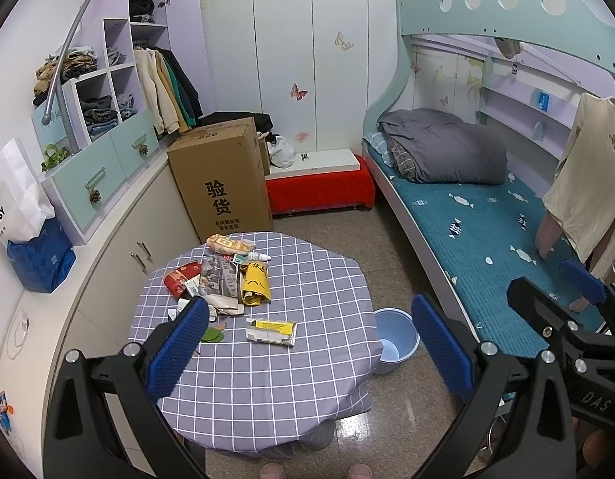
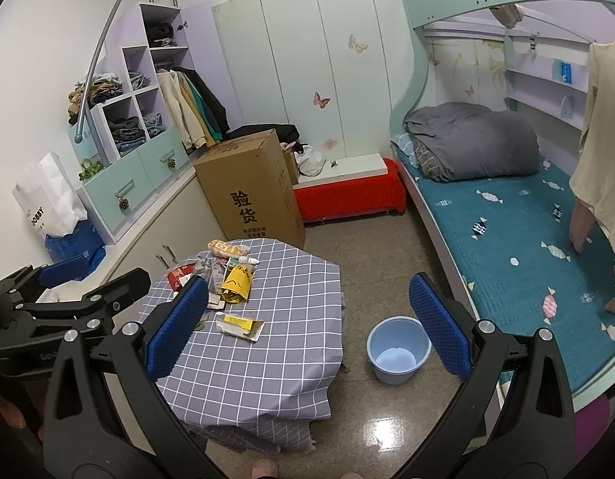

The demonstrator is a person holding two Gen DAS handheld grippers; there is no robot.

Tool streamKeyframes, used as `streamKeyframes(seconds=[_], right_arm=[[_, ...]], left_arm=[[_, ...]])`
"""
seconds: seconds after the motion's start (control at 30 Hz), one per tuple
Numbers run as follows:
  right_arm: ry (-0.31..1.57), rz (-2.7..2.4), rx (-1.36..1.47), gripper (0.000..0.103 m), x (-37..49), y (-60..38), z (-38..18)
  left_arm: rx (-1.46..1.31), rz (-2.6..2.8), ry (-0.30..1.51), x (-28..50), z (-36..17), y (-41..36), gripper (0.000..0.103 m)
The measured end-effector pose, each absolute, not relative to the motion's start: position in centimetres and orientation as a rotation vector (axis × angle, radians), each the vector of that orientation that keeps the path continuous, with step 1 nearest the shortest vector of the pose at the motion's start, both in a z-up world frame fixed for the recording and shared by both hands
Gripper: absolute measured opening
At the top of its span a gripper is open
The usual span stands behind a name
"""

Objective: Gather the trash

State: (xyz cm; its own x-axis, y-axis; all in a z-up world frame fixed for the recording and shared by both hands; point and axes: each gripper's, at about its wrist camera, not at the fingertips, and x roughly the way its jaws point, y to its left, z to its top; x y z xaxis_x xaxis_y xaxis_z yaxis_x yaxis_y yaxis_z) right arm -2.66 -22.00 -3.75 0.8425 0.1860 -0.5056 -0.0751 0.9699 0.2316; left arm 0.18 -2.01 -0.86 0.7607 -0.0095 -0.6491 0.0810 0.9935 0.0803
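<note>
In the left wrist view the left gripper (image 1: 307, 343) hangs above the table (image 1: 307, 375), fingers spread and empty; best to lower onto one piece at the far-left edge, where the trash (image 1: 227, 279), crumpled wrappers and cartons, lies. In the right wrist view the right gripper (image 2: 307, 327), likewise spread, hangs between table and blue bucket (image 2: 399, 349), which stands empty on the floor.

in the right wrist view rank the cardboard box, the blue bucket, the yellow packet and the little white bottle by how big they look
Largest to smallest:
1. cardboard box
2. blue bucket
3. yellow packet
4. white bottle
The bucket sits nearer the camera than the box, yet the box still looks far bigger.
</note>
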Motion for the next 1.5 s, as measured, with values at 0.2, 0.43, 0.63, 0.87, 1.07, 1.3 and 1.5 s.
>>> streamKeyframes(seconds=[0.2, 0.43, 0.63, 0.87, 1.07, 1.3, 1.5], right_arm=[[0.557, 0.147, 0.211, 0.098, -2.5, -22.3, -4.0], [0.576, 0.147, 0.219, 0.098, -1.9, -22.9, -4.4], [0.588, 0.153, 0.201, 0.098, -1.0, -22.9, -4.7], [0.614, 0.179, 0.175, 0.098, 2.2, -20.6, -5.7], [0.679, 0.226, 0.129, 0.098, 6.2, -15.4, -8.1], [0.82, 0.284, 0.075, 0.098, 11.2, -7.5, -13.2], [0.949, 0.279, 0.025, 0.098, 15.1, -2.4, -19.4]], left_arm=[[0.107, -0.046, 0.71, 0.3, -1.0, -2.3, 0.099], [0.093, -0.046, 0.735, 1.0, -1.3, -2.3, 0.099], [0.063, -0.048, 0.773, 2.1, -2.0, -1.8, 0.099], [0.08, -0.022, 0.796, 3.7, -3.3, 0.6, 0.099], [0.019, 0.002, 0.904, 6.7, -6.9, 6.6, 0.099], [-0.155, 0.018, 1.072, 10.5, -14.2, 18.1, 0.099], [-0.152, 0.04, 1.168, 14.0, -19.9, 23.9, 0.099]])
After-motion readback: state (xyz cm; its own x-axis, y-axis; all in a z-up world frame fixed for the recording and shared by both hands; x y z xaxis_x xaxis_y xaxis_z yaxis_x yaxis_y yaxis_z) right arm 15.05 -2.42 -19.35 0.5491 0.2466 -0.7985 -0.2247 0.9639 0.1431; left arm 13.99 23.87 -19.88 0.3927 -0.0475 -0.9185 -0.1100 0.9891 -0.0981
